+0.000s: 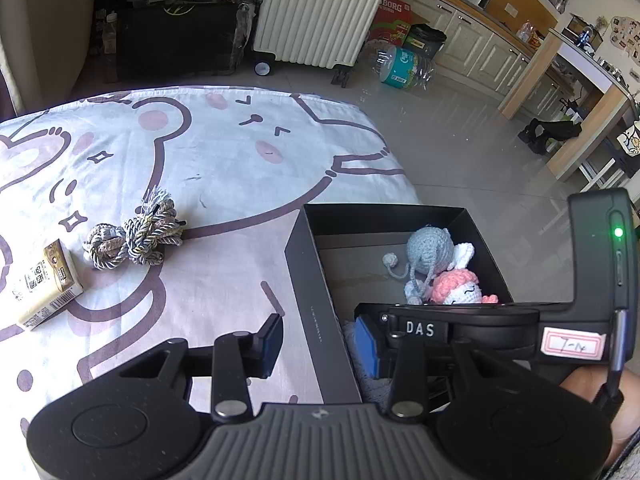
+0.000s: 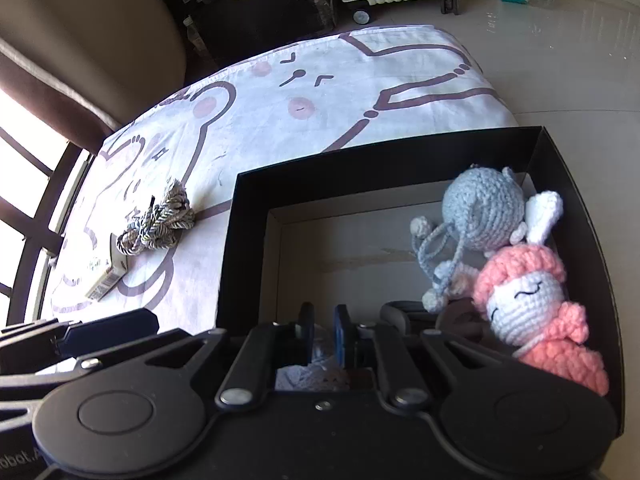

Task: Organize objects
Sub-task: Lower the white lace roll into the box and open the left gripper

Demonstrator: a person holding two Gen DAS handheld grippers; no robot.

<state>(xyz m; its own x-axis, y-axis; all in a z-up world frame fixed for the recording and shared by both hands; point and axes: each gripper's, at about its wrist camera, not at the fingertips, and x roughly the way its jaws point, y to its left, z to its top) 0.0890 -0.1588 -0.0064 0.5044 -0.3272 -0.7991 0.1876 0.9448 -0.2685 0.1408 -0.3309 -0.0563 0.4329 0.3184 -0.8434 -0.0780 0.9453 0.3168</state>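
A black open box (image 1: 308,280) (image 2: 240,240) sits at the right edge of the table. Inside lie a grey crochet toy (image 1: 430,250) (image 2: 484,212) and a pink-and-white crochet doll (image 1: 460,286) (image 2: 528,300). My left gripper (image 1: 320,340) is open, astride the box's left wall. My right gripper (image 2: 324,338) is low inside the box, its jaws nearly closed around a pale blue-white knitted item (image 2: 308,376); it shows in the left wrist view too (image 1: 420,328). A twisted rope bundle (image 1: 136,236) (image 2: 158,224) and a small beige carton (image 1: 44,284) (image 2: 106,280) lie on the cloth to the left.
The table carries a white cloth with cartoon bear drawings (image 1: 224,152) (image 2: 320,92). Beyond it stand a white radiator (image 1: 320,12), a black case (image 1: 176,36), kitchen cabinets (image 1: 480,44) and tiled floor (image 1: 460,140). A window (image 2: 24,200) is to the left.
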